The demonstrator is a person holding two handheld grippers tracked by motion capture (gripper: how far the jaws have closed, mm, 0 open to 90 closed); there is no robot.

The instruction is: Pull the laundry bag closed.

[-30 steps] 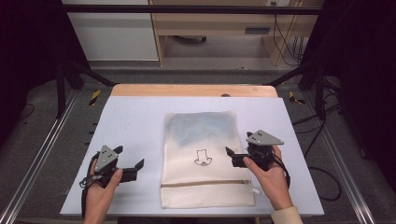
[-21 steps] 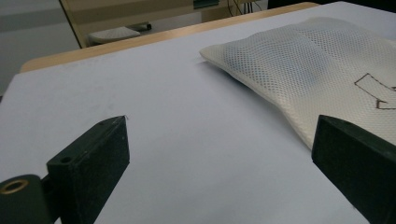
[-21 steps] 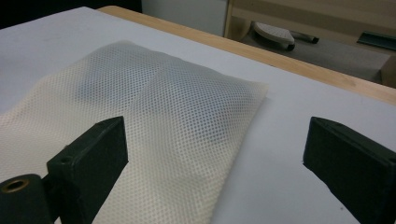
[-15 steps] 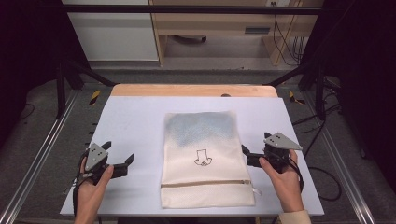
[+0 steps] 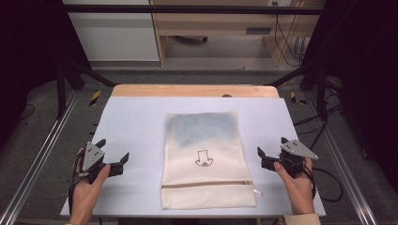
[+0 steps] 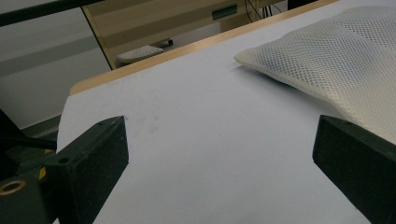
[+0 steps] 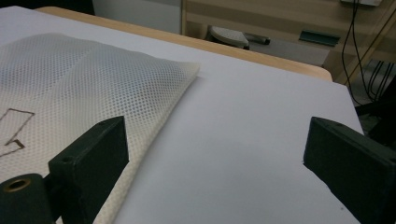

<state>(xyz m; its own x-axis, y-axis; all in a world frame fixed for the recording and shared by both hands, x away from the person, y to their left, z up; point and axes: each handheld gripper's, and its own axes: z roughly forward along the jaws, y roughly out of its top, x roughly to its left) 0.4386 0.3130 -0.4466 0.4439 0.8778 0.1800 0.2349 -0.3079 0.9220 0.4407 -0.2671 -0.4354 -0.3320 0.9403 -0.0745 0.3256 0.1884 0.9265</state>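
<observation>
Both sets of jaws stand wide apart with nothing between them: the left gripper (image 5: 114, 161) is low over the bare white table top (image 5: 136, 122), well to the left of the bag, and the right gripper (image 5: 271, 154) sits just off the bag's right edge, its near jaw over the mesh border in the right gripper view. The mesh laundry bag (image 5: 205, 157) lies flat in the middle of the table, zipper (image 5: 207, 184) running across its near end, apparently closed. By my reading, neither tool has a hold, so the step in hand is an approach to the bag's sides. To do it well, come in low and level from each side, slide one jaw under the edge and pinch only the hem, both sides at matching height so the cloth does not skew. The bag is cream open-weave netting, with a small black outline drawing (image 5: 203, 159) at its centre and something bluish showing through its far half.
</observation>
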